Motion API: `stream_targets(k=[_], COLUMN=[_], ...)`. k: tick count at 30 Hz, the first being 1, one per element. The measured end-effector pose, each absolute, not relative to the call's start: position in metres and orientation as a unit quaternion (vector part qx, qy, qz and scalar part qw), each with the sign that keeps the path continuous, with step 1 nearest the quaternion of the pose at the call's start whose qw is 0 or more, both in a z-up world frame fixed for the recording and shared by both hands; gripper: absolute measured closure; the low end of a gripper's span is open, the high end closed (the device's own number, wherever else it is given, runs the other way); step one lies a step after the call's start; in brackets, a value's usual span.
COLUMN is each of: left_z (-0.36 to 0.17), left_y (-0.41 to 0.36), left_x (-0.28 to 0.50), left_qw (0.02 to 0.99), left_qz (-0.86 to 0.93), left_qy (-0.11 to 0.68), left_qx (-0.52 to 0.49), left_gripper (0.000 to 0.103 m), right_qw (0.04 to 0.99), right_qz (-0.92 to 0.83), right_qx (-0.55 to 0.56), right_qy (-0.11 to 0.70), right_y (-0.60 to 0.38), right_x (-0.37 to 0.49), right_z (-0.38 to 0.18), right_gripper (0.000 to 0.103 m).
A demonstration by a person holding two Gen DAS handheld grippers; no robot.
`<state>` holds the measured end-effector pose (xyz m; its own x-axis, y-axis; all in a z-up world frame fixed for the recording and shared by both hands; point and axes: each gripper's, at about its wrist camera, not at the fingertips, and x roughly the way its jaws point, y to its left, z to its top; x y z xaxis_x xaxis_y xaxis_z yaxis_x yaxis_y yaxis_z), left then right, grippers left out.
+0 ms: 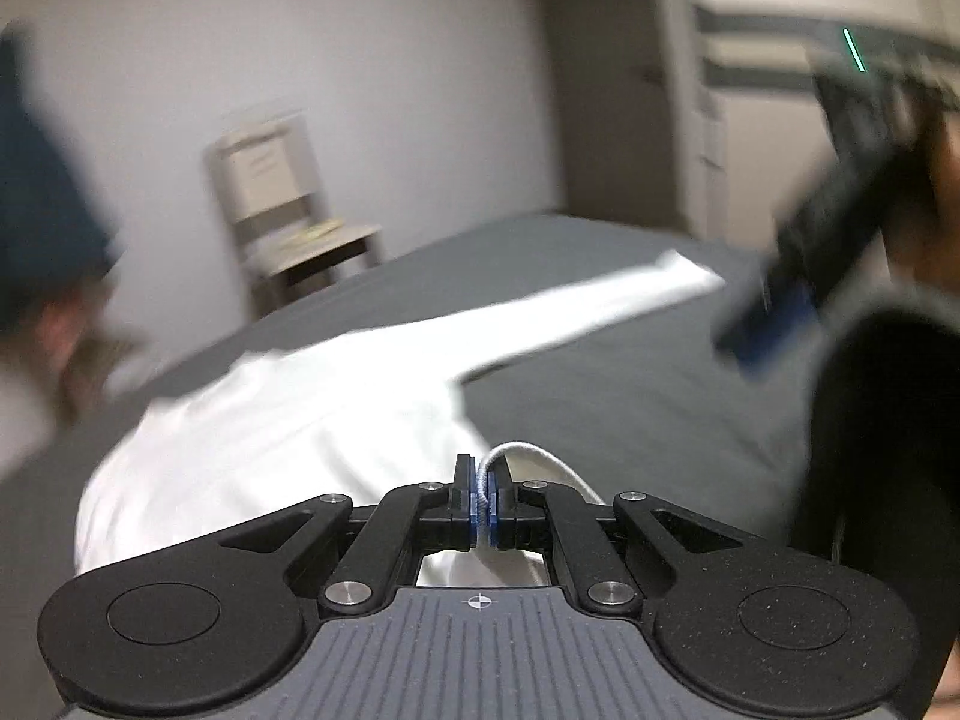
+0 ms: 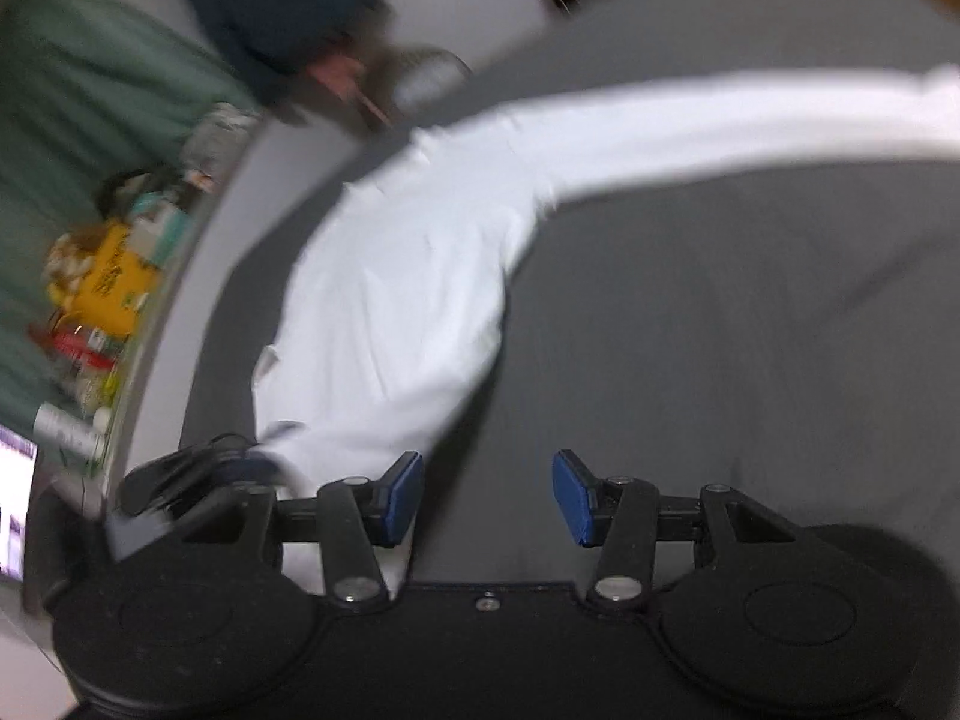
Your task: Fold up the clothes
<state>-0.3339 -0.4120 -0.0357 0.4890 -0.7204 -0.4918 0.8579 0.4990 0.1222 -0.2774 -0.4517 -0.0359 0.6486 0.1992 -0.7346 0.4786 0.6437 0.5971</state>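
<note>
Closest to the lens, the left gripper (image 1: 483,501) has its blue pads pressed together on a fold of the white shirt (image 1: 312,414), pinching the hem edge between them. Ahead of those jaws the shirt's body spreads flat over the grey bed (image 1: 630,408), one long sleeve (image 1: 600,300) reaching away toward the far right. Beyond the bed's far edge stands a pale wooden chair (image 1: 288,204), blurred. Up to the right hangs the other gripper's dark body, held by a hand. From its own camera, the right gripper (image 2: 487,498) stands wide apart with nothing between its pads, the shirt just left of and ahead of the left finger (image 2: 399,498).
</note>
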Motion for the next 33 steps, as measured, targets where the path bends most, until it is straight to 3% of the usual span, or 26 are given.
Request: stream_targets(k=[7,12,15,22,25,27,33], left_z=[-0.050,-0.060,-0.064,-0.063,-0.063,-0.064,-0.064], left_y=[-0.388,-0.380,-0.384,-0.384,-0.384,-0.385,-0.390], left_x=[-0.296,-0.296,-0.296,-0.291,-0.289,-0.289,-0.291], left_qw=[0.883,0.881,0.879,0.875,0.873,0.873,0.869], left_qz=[-0.359,-0.355,-0.358,-0.368,-0.374,-0.373,-0.373], left_qy=[0.281,0.297,0.300,0.306,0.307,0.308,0.313], left_qx=[0.111,0.099,0.092,0.071,0.065,0.067,0.091], left_gripper=[0.100,0.100,0.100,0.100,0.100,0.100,0.099], right_qw=[0.758,0.725,0.711,0.699,0.692,0.689,0.693], right_qz=[-0.069,-0.032,-0.028,-0.023,-0.018,-0.015,-0.024], right_qx=[0.474,0.546,0.574,0.598,0.612,0.618,0.614], right_qy=[0.443,0.418,0.406,0.391,0.381,0.378,0.377], right_y=[-0.438,-0.414,-0.401,-0.386,-0.385,-0.384,-0.389], right_x=[-0.213,-0.183,-0.173,-0.163,-0.158,-0.156,-0.162], right_z=[-0.086,-0.107,-0.117,-0.123,-0.129,-0.132,-0.126], right_gripper=[0.055,0.057,0.067,0.067,0.081,0.096,0.099])
